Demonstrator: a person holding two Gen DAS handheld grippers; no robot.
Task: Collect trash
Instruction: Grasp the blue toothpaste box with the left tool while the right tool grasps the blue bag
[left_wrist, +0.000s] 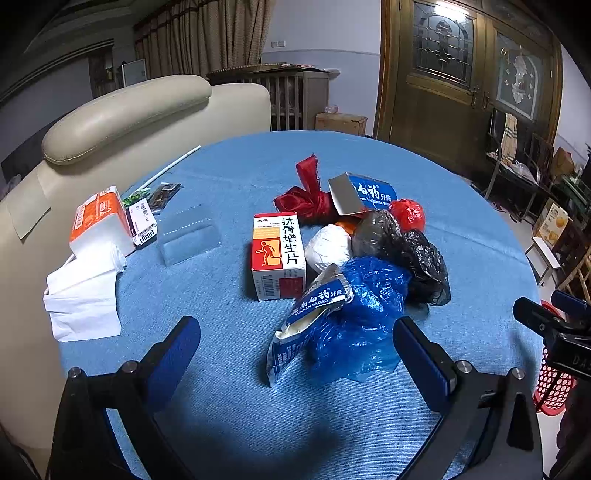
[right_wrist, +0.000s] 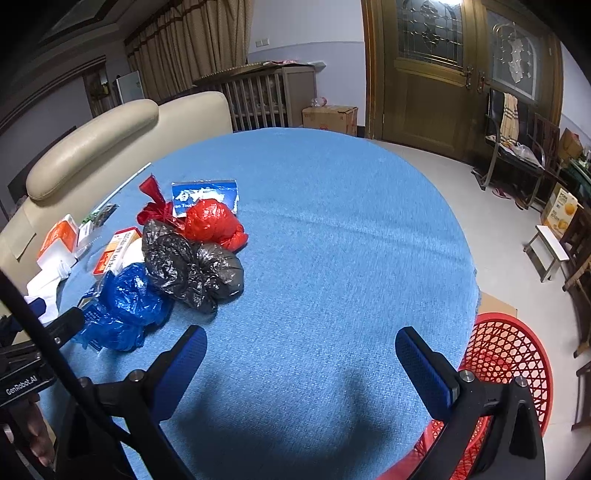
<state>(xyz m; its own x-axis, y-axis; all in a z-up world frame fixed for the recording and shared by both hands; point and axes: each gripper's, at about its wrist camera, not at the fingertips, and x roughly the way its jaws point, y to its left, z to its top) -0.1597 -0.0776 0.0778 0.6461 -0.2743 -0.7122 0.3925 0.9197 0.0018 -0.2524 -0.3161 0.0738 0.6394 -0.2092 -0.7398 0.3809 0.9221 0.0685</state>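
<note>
A heap of trash lies on the round blue table (left_wrist: 229, 406): a crumpled blue plastic bag (left_wrist: 364, 314) with a flattened toothpaste tube (left_wrist: 314, 314), a black bag (left_wrist: 424, 266), a grey bag (left_wrist: 375, 232), a red bag (left_wrist: 408, 213), a white wad (left_wrist: 327, 246), a red ribbon (left_wrist: 308, 197) and a red-and-white medicine box (left_wrist: 279, 254). My left gripper (left_wrist: 295, 345) is open, just short of the blue bag. My right gripper (right_wrist: 301, 356) is open and empty over bare cloth, right of the heap (right_wrist: 192, 266). A red mesh bin (right_wrist: 506, 365) stands below the table's right edge.
At the table's left are a tissue pack (left_wrist: 99, 225), loose white tissues (left_wrist: 83, 295), a clear plastic tray (left_wrist: 188, 236) and small wrappers (left_wrist: 147, 210). A beige sofa (left_wrist: 122, 114) is behind. Chairs and boxes (right_wrist: 554, 218) stand at the right.
</note>
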